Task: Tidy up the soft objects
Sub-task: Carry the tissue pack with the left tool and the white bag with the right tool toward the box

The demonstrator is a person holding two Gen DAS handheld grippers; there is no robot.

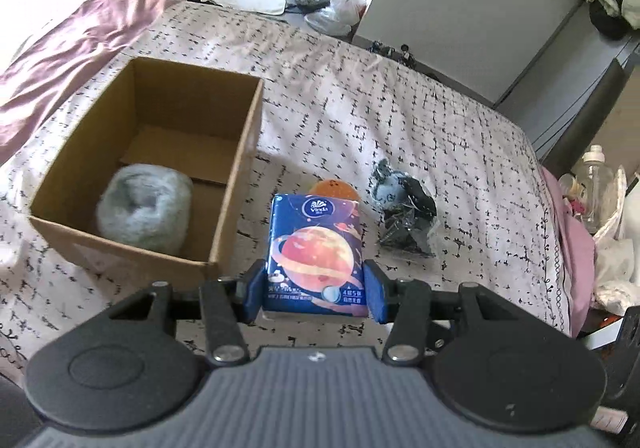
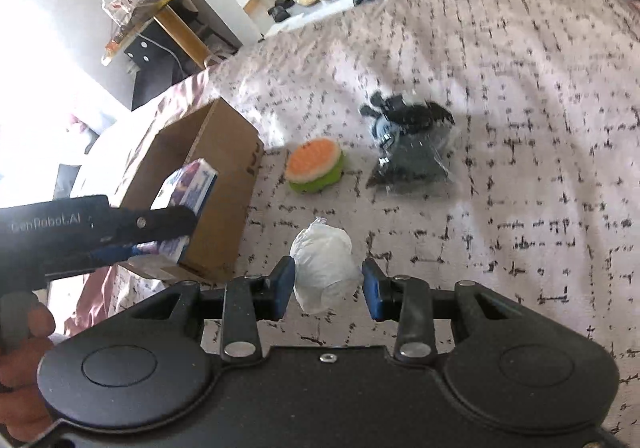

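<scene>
My left gripper (image 1: pixel 316 290) is shut on a blue tissue pack (image 1: pixel 316 248) with a planet print, held above the bed just right of an open cardboard box (image 1: pixel 240 152). A grey fluffy bundle (image 1: pixel 144 208) lies inside the box. The pack (image 2: pixel 192 188) and box (image 2: pixel 224 184) also show in the right wrist view. My right gripper (image 2: pixel 326 284) is open, its fingers on either side of a white crumpled soft bundle (image 2: pixel 324 268) on the bed. An orange and green sponge (image 2: pixel 316 166) and a dark bagged item (image 2: pixel 412 152) lie beyond it.
The bed (image 1: pixel 400 108) has a pale cover with black marks and a pink sheet (image 1: pixel 60 56) at the left. The floor beyond holds slippers, plastic bags (image 1: pixel 336 0) and a water pack. A bottle (image 1: pixel 596 176) stands at the right bedside.
</scene>
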